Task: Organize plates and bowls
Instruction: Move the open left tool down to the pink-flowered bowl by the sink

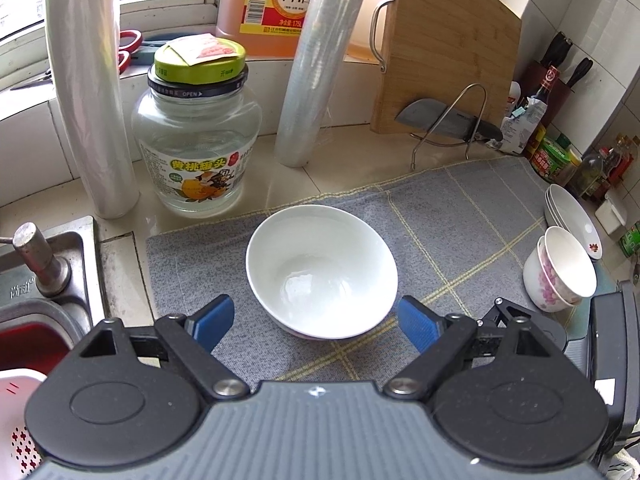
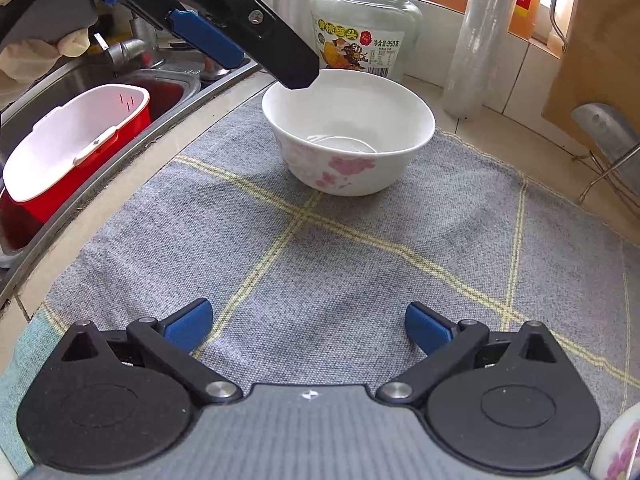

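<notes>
A white bowl with pink flowers (image 1: 320, 272) stands upright on the grey checked mat (image 1: 460, 216). My left gripper (image 1: 318, 326) is open, its blue pads on either side of the bowl's near edge and not pressing on it. In the right wrist view the same bowl (image 2: 348, 132) sits ahead, with one of the left gripper's fingers (image 2: 280, 56) over its left rim. My right gripper (image 2: 308, 328) is open above the bare mat (image 2: 320, 248), nothing between its fingers. Two stacked flowered bowls (image 1: 560, 272) and stacked shallow dishes (image 1: 572, 216) stand at the mat's right end.
A glass jar (image 1: 192, 152), two cling-film rolls (image 1: 88, 100), a bamboo cutting board (image 1: 444, 52) and a cleaver on a wire rack (image 1: 440, 116) line the back. Seasoning bottles (image 1: 560, 152) crowd the right corner. The sink (image 2: 60, 80) at left holds a red basin with a white basket (image 2: 76, 148).
</notes>
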{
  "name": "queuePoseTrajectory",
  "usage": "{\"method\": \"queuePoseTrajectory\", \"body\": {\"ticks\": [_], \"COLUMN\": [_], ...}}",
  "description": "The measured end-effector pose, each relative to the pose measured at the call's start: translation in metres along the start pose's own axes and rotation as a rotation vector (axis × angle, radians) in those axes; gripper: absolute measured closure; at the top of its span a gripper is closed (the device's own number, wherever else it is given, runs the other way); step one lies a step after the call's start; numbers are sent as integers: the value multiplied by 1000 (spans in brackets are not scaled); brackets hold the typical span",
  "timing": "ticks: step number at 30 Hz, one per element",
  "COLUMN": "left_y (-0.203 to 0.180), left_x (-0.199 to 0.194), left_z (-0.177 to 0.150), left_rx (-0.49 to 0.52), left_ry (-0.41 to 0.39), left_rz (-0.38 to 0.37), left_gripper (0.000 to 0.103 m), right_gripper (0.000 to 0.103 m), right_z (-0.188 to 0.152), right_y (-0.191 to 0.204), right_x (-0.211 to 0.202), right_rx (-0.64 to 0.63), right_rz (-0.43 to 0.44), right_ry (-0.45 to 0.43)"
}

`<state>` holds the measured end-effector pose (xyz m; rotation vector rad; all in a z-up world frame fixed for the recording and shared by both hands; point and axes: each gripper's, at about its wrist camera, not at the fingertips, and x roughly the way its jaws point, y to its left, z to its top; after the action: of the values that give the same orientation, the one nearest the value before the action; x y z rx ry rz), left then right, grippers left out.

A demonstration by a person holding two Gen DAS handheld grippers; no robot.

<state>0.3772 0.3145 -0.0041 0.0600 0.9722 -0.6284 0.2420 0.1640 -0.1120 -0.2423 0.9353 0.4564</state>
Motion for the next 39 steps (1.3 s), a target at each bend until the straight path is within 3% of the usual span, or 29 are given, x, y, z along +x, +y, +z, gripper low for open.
{"method": "queuePoseTrajectory", "body": {"ticks": [7,13,25,39], "left_y": [-11,-11,6,18], "left_x": [3,7,18,55], "left_z": [3,5,22,42], "left_rx": [16,17,31,62], "left_ry": [-2,13,27,84], "left_rz": [-8,3,17,-19], "left_gripper": [14,14,14,14], "right_gripper": [0,0,0,0], "right_z": [-14,-8,-17,14], "right_y": [-1,-1,0,-12], "right_x": [-3,-2,-2,1], "right_rx": [-5,-18,-21,-25], "right_rz": [4,8,10,-43], "right_ry": [-88,-61,-137,-230]}}
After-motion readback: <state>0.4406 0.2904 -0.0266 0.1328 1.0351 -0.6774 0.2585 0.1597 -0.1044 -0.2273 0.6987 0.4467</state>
